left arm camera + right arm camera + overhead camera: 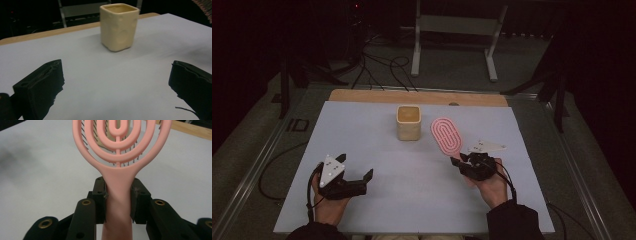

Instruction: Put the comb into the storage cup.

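A pink vented hairbrush [447, 135] is held up off the table by its handle [118, 195], with my right gripper [460, 161] shut on it. In the right gripper view the two jaws press on both sides of the handle, and the brush head [117, 142] rises ahead with dark bristles behind it. A cream square cup [408, 122] stands upright at the table's middle back, to the left of the brush head. My left gripper [356, 172] is at the front left, open and empty, and it points toward the cup [119, 26].
The table carries a pale grey sheet [412, 190], with a wooden edge [417, 96] along the back. Behind the table stand a white metal frame [457, 30] and loose cables [377, 70] on the floor. Dark stands flank both sides.
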A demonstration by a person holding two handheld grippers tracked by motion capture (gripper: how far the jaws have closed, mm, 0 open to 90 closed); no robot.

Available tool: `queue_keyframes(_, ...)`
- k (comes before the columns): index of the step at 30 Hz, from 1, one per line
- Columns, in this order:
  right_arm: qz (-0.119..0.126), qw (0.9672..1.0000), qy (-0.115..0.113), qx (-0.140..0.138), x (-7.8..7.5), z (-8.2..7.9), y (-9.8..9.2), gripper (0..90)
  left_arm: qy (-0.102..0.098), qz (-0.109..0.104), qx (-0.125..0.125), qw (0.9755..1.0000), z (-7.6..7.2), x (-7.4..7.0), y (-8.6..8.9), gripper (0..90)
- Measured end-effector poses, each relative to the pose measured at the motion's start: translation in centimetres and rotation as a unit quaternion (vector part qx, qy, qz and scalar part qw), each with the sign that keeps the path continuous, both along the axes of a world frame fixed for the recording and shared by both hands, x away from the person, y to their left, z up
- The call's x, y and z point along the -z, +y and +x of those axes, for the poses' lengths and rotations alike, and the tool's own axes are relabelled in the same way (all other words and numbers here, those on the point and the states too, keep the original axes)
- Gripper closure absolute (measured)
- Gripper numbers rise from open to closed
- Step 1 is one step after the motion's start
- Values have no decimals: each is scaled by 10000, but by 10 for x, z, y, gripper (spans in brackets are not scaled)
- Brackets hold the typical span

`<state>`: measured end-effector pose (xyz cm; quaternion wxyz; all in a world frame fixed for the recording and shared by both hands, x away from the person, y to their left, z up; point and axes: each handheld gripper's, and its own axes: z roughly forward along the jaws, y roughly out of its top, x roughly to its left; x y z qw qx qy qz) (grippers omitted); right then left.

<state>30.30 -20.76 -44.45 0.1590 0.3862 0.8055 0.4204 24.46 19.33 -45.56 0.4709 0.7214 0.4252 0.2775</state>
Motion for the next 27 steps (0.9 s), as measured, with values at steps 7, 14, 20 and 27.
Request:
queue_keyframes(7,-9,10000,-40,-53,4,-3,8,701,235,-172,305,9991,14,-8,-19,0)
queue_keyframes(14,-20,9999,-79,-103,9,-6,14,702,224,-243,578,9978,24,-19,-42,0)
queue_keyframes(20,17,9998,-149,-121,10,-8,17,701,307,-499,860,9946,35,-24,-58,0)
queue_keyframes(27,58,9994,-249,-220,10,-11,22,702,535,-623,1101,9905,47,-23,-78,0)
